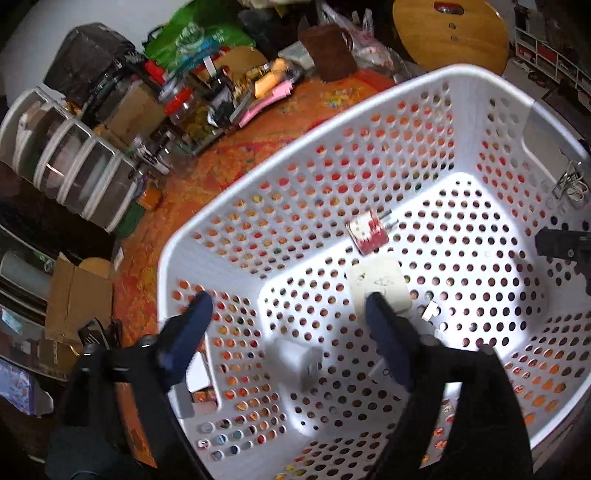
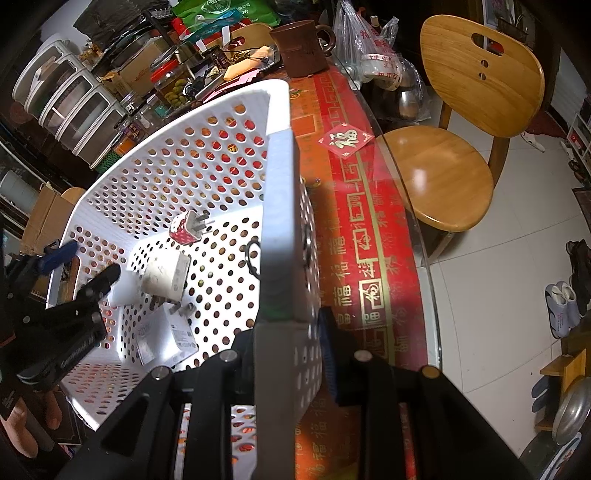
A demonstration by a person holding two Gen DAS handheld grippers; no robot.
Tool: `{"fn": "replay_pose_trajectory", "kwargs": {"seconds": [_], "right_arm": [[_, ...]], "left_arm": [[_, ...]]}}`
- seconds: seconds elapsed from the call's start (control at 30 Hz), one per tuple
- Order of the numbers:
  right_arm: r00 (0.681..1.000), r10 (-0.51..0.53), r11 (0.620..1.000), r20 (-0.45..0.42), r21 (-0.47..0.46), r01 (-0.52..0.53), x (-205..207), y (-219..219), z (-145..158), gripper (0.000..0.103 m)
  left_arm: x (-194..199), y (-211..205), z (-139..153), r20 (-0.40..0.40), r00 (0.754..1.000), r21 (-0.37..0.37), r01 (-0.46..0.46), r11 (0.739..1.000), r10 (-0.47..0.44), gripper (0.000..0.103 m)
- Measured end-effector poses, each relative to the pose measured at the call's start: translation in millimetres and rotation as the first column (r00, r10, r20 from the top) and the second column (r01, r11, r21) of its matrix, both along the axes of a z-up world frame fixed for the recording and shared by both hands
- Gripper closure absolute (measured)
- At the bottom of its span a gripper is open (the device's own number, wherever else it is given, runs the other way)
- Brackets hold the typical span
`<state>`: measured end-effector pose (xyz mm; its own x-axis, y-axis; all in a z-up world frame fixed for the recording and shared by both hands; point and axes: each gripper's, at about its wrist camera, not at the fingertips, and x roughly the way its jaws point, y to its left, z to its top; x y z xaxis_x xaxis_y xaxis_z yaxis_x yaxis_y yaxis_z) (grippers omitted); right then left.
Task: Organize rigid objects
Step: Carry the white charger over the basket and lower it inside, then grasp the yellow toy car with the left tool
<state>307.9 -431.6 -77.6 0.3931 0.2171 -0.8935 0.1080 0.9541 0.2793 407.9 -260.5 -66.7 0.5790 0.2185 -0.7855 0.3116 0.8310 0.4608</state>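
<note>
My left hand-held gripper [image 1: 284, 310] hangs over the white perforated basket [image 1: 369, 122] with its blue-tipped fingers spread wide apart, nothing between them. The right-side fingertip sits in front of the cream-coloured charger block [image 1: 384, 282], overlapping it in view, though I can't tell if it's actually touching. Just past that is the little red-and-white plug adapter [image 1: 367, 234] lying on its side with its prongs pointing away. Closer to me on the basket floor there's a blurry white charger [image 1: 299, 363], and a flat white box [image 2: 166, 338] shows up in the right camera.

My right hand-held gripper [image 2: 291, 332] is clamped on the basket's near wall, one finger inside and one outside, right on the grey handle strip [image 2: 280, 221]. That wall fills the middle of the right camera's view and hides part of the basket floor.

Around the basket it's pretty cluttered. The tabletop [image 2: 351, 221] has a red and orange cloth with gold characters, and the far end is stacked with jars [image 1: 192, 114], a brown mug [image 2: 301, 46], a green bag [image 1: 195, 35], plastic bags and a white drawer unit [image 1: 70, 158]. A wooden chair [image 2: 443, 177] stands just beside the tabletop edge on the right, with shoes [image 2: 565, 299] on the tiled floor beyond. A bunch of metal clips [image 1: 570, 184] hangs on the basket's far rim.
</note>
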Motion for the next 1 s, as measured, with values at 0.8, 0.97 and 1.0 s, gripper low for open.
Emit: {"fn": "replay_pose_trajectory", "kwargs": {"seconds": [0.8, 0.97, 1.0], "right_arm": [[1.000, 0.002, 1.000, 0.007, 0.000, -0.002, -1.6, 0.6, 1.5, 0.078], [1.000, 0.002, 1.000, 0.010, 0.000, -0.002, -2.5, 0.9, 2.1, 0.078], [1.000, 0.001, 1.000, 0.009, 0.000, -0.001, -2.4, 0.8, 2.0, 0.078]], "left_arm": [[-78.1, 271.4, 36.0, 0.118, 0.932, -0.287, -0.299, 0.910, 0.343, 0.001], [-78.1, 318.9, -31.4, -0.049, 0.923, -0.384, -0.370, 0.846, 0.381, 0.000], [-81.5, 326.3, -32.0, -0.035, 0.925, -0.438, -0.354, 0.826, 0.378, 0.001]]}}
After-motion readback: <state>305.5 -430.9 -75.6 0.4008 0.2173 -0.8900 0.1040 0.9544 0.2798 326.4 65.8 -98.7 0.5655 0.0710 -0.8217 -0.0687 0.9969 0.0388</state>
